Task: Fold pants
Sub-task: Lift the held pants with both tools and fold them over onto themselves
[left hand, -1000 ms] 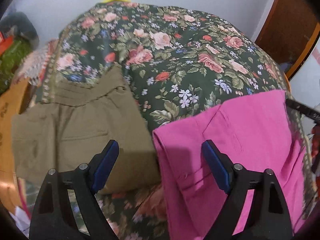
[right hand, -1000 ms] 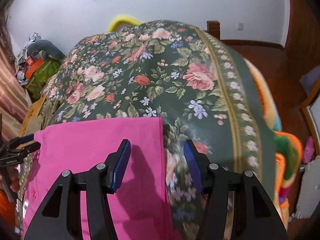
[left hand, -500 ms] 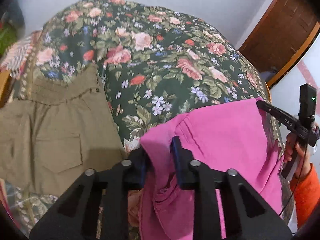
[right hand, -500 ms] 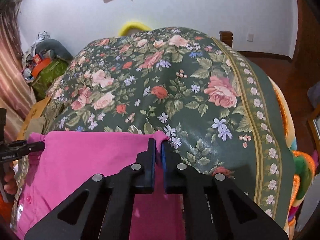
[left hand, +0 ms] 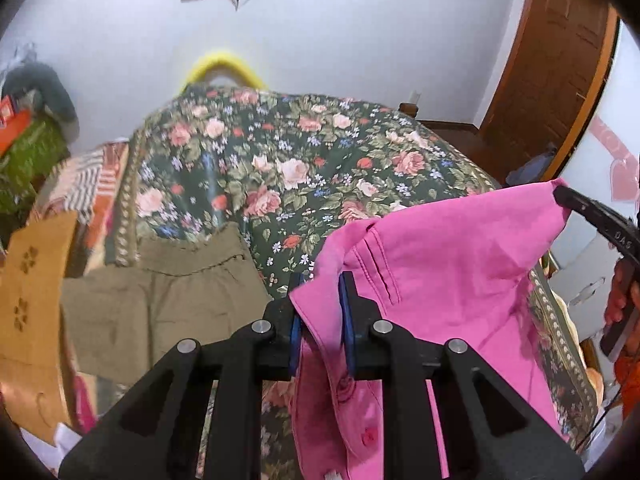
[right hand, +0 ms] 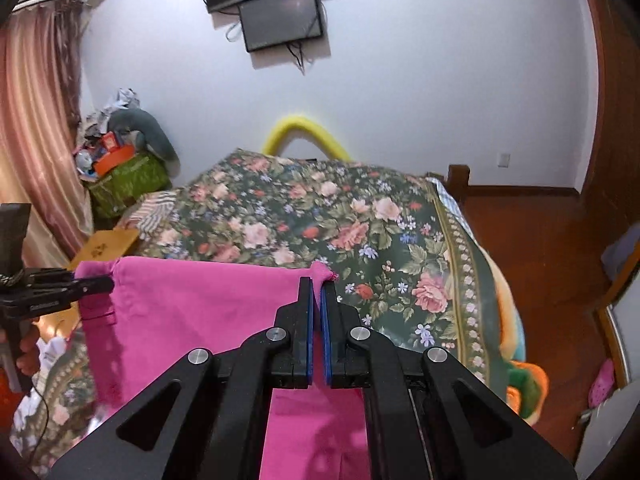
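**Currently: pink pants clamped at both corners above the bed**

Bed (right hand: pixel 460 240) with floral cover: reference surface. Pink pants (left hand: pixel 460 272) hang above its near edge. Olive pants (left hand: pixel 160 304) lie flat on it, left of them. Left gripper (left hand: pixel 320 312), having just closed, pinches one pants corner; right gripper (right hand: pixel 318 320) is clamped on the other.

Both wrist views are evenly and softly lit, bright enough to read colours, with no harsh glare. Fisheye distortion bows the wooden door (left hand: pixel 560 76) and curtain (right hand: pixel 36 128), and black vignetting fills the corners. The floral bedspread (left hand: pixel 304 168) looks slightly smeared by motion blur, and the mounted screen (right hand: pixel 280 20) casts a faint shadow on the wall.
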Demonstrator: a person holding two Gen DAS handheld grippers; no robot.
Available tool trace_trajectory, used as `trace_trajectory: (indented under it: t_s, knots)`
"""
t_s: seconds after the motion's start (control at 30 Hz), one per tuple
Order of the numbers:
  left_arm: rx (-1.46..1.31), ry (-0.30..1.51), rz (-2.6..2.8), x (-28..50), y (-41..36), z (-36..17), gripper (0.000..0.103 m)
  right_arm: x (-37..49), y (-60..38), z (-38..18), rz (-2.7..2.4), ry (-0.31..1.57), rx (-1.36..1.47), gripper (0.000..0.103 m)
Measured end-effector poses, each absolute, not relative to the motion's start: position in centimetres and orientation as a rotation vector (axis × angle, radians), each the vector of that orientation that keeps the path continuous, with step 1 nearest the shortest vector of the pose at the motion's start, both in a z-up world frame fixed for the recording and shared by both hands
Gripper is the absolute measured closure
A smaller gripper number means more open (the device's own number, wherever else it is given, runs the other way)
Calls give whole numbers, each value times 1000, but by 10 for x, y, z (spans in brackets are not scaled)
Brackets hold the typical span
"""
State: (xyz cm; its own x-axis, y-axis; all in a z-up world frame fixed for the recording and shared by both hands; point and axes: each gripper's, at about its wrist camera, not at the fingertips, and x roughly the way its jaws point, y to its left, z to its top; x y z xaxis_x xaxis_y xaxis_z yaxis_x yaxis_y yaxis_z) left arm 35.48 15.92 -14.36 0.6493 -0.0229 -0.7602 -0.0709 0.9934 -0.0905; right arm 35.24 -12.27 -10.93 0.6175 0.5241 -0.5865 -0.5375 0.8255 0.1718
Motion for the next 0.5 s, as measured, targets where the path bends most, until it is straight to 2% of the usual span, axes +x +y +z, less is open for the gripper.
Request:
trace_trajectory:
  t_s: [0.3, 0.37, 0.5]
  knots:
    - [1, 861, 41, 297, 127, -136, 85, 289, -142, -107, 641, 700, -41, 100]
    - [20, 867, 41, 282, 120, -139, 90, 276, -147, -112, 640, 708, -47, 100]
    - [75, 868, 39, 249, 104, -148, 90, 250, -157, -120, 645, 727, -53, 100]
